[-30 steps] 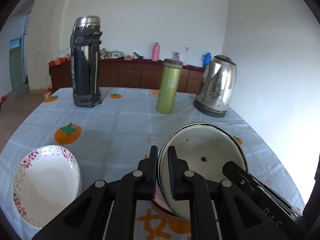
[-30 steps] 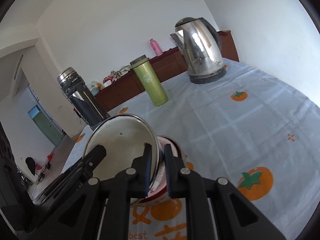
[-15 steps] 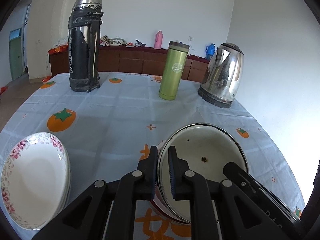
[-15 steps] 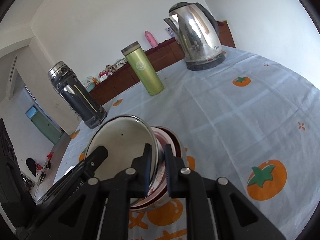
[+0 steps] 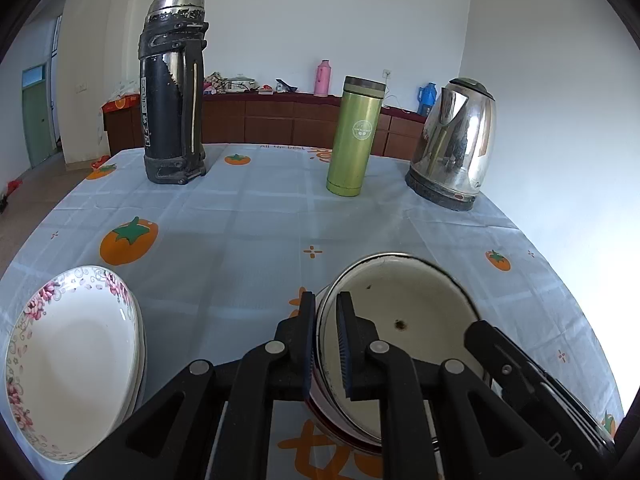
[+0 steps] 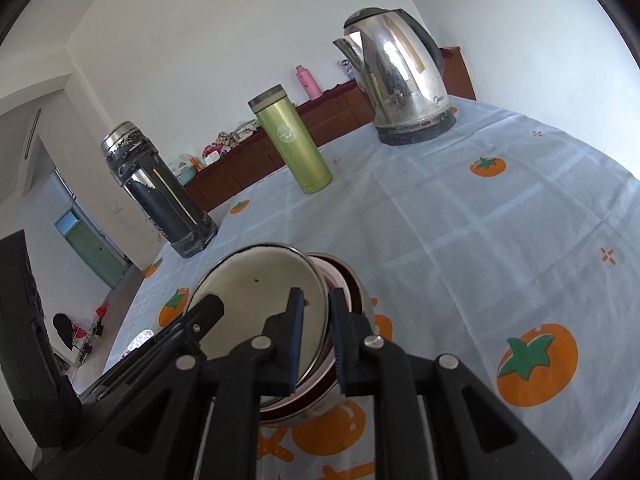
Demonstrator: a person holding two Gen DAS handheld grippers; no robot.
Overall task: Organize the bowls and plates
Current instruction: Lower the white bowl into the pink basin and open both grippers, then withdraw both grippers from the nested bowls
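We see the left hand-held gripper (image 5: 325, 312) clamped on the left rim of the enamel bowl (image 5: 400, 332), lower centre of the frame. The right hand-held gripper (image 6: 316, 312) pinches the same bowl's right rim. The bowl sits tilted in a red-rimmed bowl (image 6: 352, 292) on the table (image 5: 248, 232). Floral plates (image 5: 68, 360) lie stacked at lower left. Black thermos (image 5: 172, 92), green flask (image 5: 354, 136) and kettle (image 5: 452, 144) stand across the upper half.

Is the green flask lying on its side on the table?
No, the green flask stands upright on the table, between the black thermos and the kettle.
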